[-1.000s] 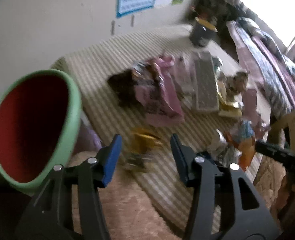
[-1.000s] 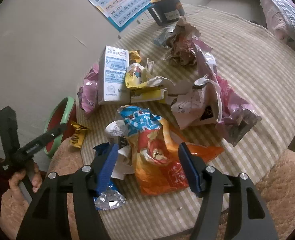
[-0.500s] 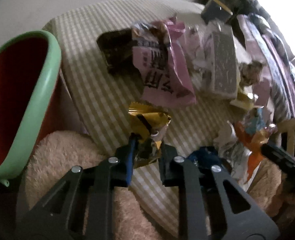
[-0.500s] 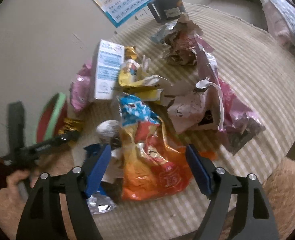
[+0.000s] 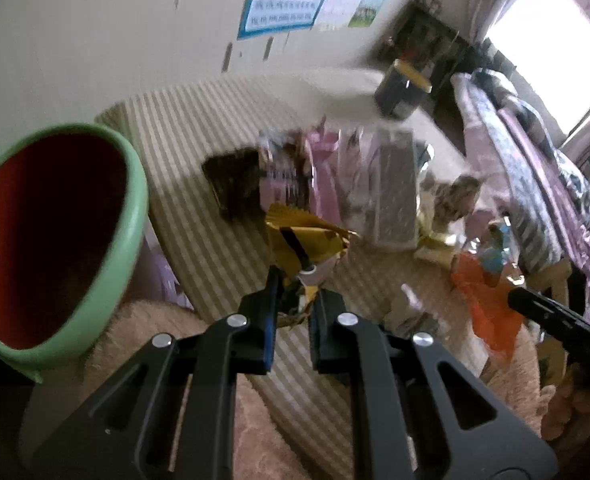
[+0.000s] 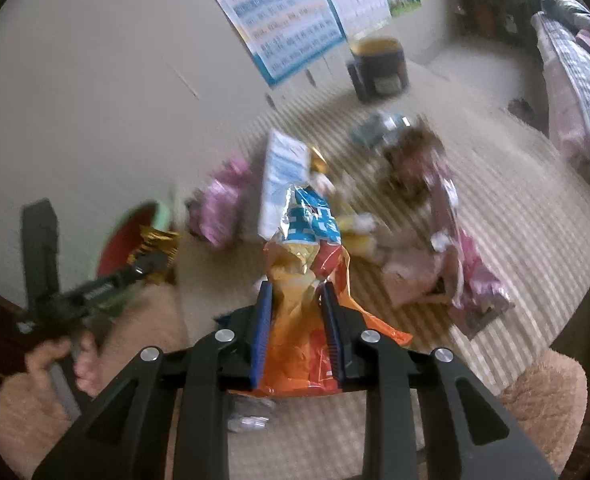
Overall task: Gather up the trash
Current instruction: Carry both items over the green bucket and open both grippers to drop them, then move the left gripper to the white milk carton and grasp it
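My left gripper (image 5: 295,300) is shut on a gold wrapper (image 5: 303,240) and holds it above the striped table (image 5: 199,152), just right of the green bin with a red inside (image 5: 47,236). My right gripper (image 6: 297,308) is shut on an orange and blue snack bag (image 6: 307,264), lifted off the table. In the right wrist view the left gripper (image 6: 151,260) with the gold wrapper (image 6: 155,240) is by the bin (image 6: 135,232). More trash lies on the table: pink wrappers (image 5: 315,172), a white carton (image 6: 285,176), crumpled paper (image 6: 415,160).
A dark tub with a yellow rim (image 6: 379,64) stands at the table's far end. Posters (image 6: 287,20) hang on the wall. A fuzzy tan cushion (image 6: 543,396) lies by the table's near edge. A bed (image 5: 535,168) is at the right.
My left gripper has lifted the gold wrapper off the table. My right gripper has shut on the orange snack bag and raised it.
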`<state>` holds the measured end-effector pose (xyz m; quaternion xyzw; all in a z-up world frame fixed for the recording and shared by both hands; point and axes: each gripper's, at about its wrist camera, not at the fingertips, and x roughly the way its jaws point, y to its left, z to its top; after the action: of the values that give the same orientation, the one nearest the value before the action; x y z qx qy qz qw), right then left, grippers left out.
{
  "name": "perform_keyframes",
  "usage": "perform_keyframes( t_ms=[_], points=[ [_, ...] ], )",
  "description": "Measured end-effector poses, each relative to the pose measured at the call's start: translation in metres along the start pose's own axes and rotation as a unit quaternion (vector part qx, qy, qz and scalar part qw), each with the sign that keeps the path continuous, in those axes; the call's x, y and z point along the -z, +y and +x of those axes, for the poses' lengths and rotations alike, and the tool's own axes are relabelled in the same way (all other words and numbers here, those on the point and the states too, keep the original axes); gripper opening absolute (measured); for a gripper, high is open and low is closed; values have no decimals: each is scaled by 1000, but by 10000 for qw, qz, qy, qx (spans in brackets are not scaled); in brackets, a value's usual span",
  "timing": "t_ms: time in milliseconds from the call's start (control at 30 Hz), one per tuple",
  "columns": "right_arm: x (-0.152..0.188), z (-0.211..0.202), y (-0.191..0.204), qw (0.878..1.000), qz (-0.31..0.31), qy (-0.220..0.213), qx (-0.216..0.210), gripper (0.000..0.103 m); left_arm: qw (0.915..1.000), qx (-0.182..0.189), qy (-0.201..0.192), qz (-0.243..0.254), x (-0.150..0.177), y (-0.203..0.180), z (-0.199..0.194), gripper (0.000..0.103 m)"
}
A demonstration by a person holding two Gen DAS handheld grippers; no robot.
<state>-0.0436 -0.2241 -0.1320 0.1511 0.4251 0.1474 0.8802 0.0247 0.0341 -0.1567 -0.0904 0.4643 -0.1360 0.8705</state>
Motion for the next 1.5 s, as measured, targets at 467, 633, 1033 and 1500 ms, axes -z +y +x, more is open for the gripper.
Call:
perform_keyframes(
  t_ms=[467, 633, 1033, 1500],
  points=[
    [-46, 78, 168, 9816, -1309, 460, -1312, 25, 9819, -1378, -853, -978, -10, 127, -56, 12],
    [-49, 131, 223, 9709, -1697, 802, -1490, 26, 9752, -1551, -698, -1413, 1, 166, -51, 12],
    [-68, 175, 247, 9714, -1131, 883, -1894, 58, 9691, -1642, -606, -1737, 11, 191, -42, 38],
    [-42, 103, 167, 9848, -1251, 334, -1156, 58, 9767, -1539, -633, -1356, 6, 156, -43, 39]
  ],
)
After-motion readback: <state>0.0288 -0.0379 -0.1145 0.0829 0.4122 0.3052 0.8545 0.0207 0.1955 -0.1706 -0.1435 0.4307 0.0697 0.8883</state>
